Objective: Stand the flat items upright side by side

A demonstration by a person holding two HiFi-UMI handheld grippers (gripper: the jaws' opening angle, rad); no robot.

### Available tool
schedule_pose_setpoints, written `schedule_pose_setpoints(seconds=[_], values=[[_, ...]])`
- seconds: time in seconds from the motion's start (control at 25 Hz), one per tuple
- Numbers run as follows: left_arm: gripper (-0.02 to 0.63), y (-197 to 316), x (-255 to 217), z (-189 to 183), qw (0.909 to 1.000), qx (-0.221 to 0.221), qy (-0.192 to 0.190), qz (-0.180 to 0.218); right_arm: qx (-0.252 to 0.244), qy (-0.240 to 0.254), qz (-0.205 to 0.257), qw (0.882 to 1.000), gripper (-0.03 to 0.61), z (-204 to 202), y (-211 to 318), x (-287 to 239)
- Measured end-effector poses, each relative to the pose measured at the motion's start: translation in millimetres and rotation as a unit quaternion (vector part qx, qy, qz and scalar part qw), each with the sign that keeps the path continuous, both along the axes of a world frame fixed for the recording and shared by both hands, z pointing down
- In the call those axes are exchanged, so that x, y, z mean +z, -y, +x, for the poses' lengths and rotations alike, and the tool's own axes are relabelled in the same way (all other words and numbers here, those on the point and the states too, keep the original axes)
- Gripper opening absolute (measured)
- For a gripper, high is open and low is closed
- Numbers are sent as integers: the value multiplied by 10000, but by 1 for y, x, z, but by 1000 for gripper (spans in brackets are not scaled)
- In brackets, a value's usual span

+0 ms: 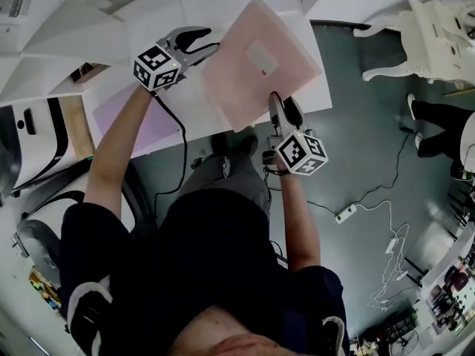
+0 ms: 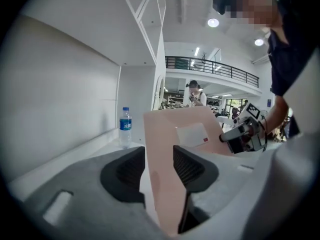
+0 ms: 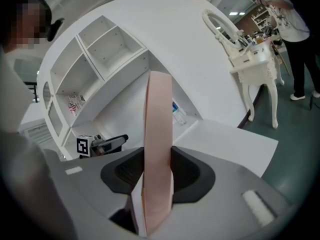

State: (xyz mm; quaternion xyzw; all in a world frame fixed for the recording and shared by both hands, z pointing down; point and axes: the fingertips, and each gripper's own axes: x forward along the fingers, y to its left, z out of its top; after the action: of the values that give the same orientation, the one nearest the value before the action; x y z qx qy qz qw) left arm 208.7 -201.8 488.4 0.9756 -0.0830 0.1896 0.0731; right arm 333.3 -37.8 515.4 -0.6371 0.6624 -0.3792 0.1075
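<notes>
Both pairs of fingers are clamping down on the same thing. The left gripper's (image 1: 204, 43) fingers (image 2: 187, 166) are pinching the left edge of the pink folder (image 1: 260, 61), which is running right up between the two pads in the left gripper view. The right gripper's (image 1: 282, 108) fingers (image 3: 187, 171) are squeezing the folder's near edge, and the right gripper view is catching it edge-on as a thin pink strip between the pads.

The white table (image 1: 315, 99) is carrying the action, and it is taking up the upper middle of the head view. The folder is hanging over the table's near right corner, tilted, with its lowest corner poking out past the near edge. No view is showing clearly whether any part of it is touching the surface.

A pale lilac sheet (image 1: 141, 128) is lying flat by the near edge on the left side, just under the left forearm and apart from the folder. A water bottle (image 2: 125, 126) is standing upright at the far edge, well beyond the folder. Smallest of all, a white label (image 1: 261, 58) is sitting in the middle of the folder's face, with a tiny red mark at one corner.
</notes>
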Motion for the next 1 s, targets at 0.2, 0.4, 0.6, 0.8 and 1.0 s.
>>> schedule_pose_setpoints(seconds=[0.2, 0.4, 0.6, 0.8, 1.0], values=[[75, -4, -24, -16, 9981, -445, -157, 392, -107, -431, 144, 9989, 158, 1, 2, -20], [-2, -12, -47, -30, 9932, -822, -275, 773, -217, -908, 287, 9952, 158, 3, 4, -39], [-3, -23, -68, -44, 9874, -1169, -339, 1012, -351, -1419, 462, 9882, 158, 1, 7, -64], [-3, -35, -90, -66, 9763, -1720, -352, 1264, -470, -1883, 715, 9784, 158, -2, 11, -84], [-3, -52, -107, -93, 9626, -2281, -238, 1445, -686, -2175, 952, 9690, 156, -14, 18, -103]])
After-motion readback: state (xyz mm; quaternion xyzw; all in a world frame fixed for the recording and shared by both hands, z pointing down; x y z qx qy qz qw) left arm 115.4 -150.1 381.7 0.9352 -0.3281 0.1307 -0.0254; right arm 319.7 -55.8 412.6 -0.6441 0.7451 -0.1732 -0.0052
